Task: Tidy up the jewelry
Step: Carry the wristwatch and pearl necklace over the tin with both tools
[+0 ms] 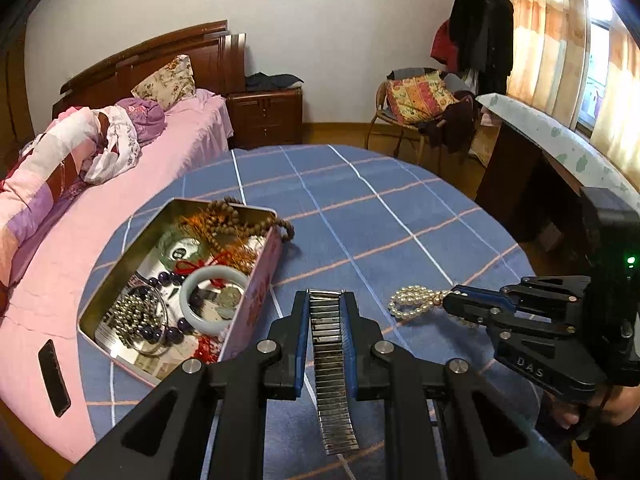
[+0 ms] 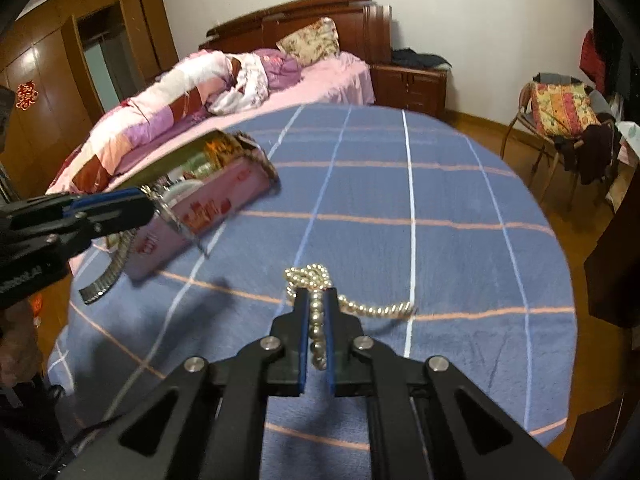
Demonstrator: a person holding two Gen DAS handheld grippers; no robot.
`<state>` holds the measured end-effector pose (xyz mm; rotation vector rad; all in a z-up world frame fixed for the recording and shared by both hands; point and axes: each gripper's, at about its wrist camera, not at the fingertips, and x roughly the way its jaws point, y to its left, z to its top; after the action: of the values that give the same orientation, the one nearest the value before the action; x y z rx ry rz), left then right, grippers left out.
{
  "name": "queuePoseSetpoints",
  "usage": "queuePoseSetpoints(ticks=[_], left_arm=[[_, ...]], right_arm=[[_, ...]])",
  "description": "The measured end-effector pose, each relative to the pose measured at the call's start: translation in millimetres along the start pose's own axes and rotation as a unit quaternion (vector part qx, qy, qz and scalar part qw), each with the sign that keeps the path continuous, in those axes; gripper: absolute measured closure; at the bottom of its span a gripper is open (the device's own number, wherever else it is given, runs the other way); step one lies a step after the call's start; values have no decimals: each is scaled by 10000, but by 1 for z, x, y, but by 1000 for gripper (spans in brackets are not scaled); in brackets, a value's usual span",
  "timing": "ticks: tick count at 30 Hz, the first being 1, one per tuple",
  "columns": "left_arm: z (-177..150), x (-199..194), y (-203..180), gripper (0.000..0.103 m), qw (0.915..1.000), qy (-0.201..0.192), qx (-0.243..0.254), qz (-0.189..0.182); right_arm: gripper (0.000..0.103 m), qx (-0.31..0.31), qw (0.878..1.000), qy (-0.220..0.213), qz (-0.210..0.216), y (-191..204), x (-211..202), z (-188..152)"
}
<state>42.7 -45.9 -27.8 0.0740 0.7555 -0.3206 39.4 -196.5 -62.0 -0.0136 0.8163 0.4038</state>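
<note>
At the left, an open tin box (image 1: 176, 280) full of beads is seen on the table (image 1: 400, 216). Just right of it, the left tongs (image 1: 326, 300) are clamped on a metal watch band (image 1: 332, 360), which hangs down long and straight. The box is nearest these tongs. Further right, the right tongs (image 2: 316, 300) are clamped on a pearl necklace (image 2: 312, 276), whose tail trails rightward on the table.
</note>
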Motion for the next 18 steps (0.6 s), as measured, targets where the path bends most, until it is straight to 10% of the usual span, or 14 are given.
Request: queuePoseSetpoints(ticks=[18], left_arm=[[22,-41,31,88,9982,-520,-120,269]], right_arm=[[94,-425,9970,-651,59,40,-22,50]])
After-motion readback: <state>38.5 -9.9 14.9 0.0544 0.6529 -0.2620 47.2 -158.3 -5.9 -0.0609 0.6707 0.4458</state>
